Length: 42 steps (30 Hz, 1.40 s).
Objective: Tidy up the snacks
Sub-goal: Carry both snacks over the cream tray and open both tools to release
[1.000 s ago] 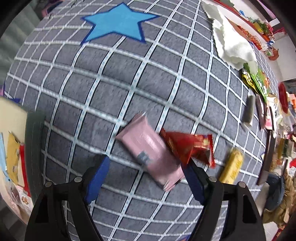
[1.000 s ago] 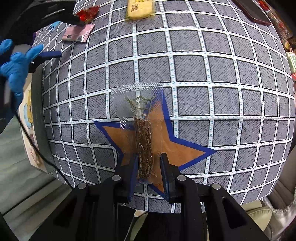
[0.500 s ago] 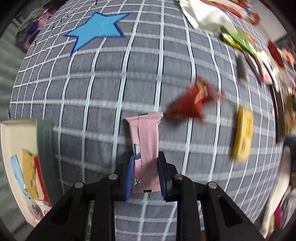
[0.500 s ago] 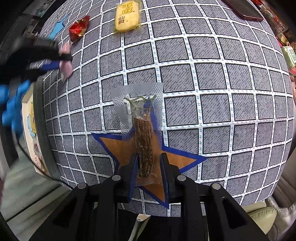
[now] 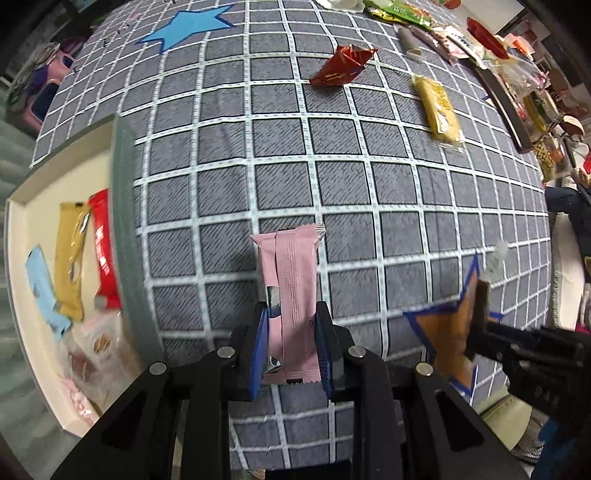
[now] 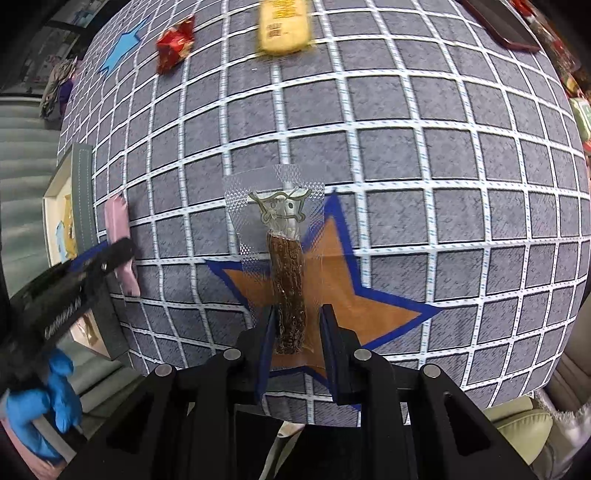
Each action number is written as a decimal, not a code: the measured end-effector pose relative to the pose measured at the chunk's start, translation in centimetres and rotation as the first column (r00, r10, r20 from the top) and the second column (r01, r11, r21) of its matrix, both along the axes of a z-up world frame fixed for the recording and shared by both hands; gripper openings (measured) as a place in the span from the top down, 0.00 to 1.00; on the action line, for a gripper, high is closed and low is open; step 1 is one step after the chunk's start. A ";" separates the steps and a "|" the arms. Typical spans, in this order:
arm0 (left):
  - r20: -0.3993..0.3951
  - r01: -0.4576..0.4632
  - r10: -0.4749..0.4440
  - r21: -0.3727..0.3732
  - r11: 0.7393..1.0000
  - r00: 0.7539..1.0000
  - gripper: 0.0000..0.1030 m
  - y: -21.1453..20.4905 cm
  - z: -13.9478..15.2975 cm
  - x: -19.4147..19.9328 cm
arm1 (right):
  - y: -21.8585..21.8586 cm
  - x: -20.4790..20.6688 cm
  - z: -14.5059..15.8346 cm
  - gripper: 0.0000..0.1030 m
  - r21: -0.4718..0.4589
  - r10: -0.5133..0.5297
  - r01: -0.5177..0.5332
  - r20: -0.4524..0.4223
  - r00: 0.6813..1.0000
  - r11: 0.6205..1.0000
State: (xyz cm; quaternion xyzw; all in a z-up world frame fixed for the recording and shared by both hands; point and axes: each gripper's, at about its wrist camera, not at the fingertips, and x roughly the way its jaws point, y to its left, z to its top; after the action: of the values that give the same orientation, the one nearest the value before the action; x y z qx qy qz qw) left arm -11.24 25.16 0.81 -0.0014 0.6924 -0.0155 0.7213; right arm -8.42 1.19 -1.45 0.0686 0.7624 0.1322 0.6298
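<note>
My left gripper point(image 5: 291, 345) is shut on a pink snack bar point(image 5: 289, 291), lifted above the grey checked cloth. A cream storage box point(image 5: 22, 236) with a grey-green rim lies to its left and holds yellow, red and light blue packets. In the right wrist view my right gripper point(image 6: 298, 341) is shut on a clear packet with a brown meat stick point(image 6: 289, 288), held over the orange star point(image 6: 373, 295). The left gripper point(image 6: 118, 254) with the pink bar point(image 6: 117, 221) shows there at the left, near the box point(image 6: 83, 199). A red packet point(image 5: 341, 66) and a yellow packet point(image 5: 437, 107) lie farther off on the cloth.
A blue star point(image 5: 186, 27) marks the far cloth. Many more snack packets point(image 5: 454, 37) and a dark tray point(image 5: 506, 110) crowd the far right side. A blue-gloved hand point(image 6: 55, 402) holds the left gripper. A sofa edge point(image 6: 517, 424) lies beyond the cloth's near border.
The left gripper shut on the pink bar, lifted it and carried it toward the cream box, rolling as it went. The right gripper rose slightly, still holding the meat stick packet.
</note>
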 end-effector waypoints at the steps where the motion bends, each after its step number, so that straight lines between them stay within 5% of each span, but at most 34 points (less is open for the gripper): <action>1: 0.010 -0.002 0.002 -0.002 1.000 1.000 0.74 0.2 0.4 -0.7 | 0.3 0.1 0.3 0.75 -0.002 0.012 -0.012 0.003 1.000 1.000; 7: 0.082 -0.031 0.031 -0.001 1.000 0.996 0.74 1.5 4.3 -3.1 | 3.4 0.5 1.7 0.75 -0.003 0.089 -0.089 0.031 0.996 0.996; 16: 0.157 -0.166 0.165 -0.006 0.986 0.974 0.74 11.1 8.1 -4.5 | 12.6 1.2 4.0 0.75 0.022 0.245 -0.248 0.096 0.965 0.968; 25: 0.156 -0.328 0.318 0.041 0.944 0.935 0.74 17.7 7.0 -6.4 | 24.1 0.2 5.1 0.75 0.081 0.394 -0.407 0.140 0.908 0.910; 38: 0.111 -0.375 0.368 0.056 0.925 0.923 0.73 20.6 5.3 -8.6 | 34.2 -0.8 5.4 0.75 0.103 0.487 -0.503 0.148 0.861 0.858; 40: 0.107 -0.369 0.361 0.065 0.927 0.926 0.64 20.6 5.1 -8.5 | 34.5 -1.1 5.5 0.75 0.103 0.487 -0.501 0.139 0.862 0.859; 42: 0.107 -0.371 0.363 0.058 0.927 0.925 0.43 20.6 5.1 -8.6 | 34.5 -1.0 5.2 0.75 0.106 0.487 -0.499 0.126 0.865 0.860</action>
State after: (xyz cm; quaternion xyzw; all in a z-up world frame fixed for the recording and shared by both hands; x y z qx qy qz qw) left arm -19.79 45.71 5.89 -0.1023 0.6452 0.1466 0.7428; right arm -9.40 35.69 3.75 -0.0926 0.7131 0.3434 0.6041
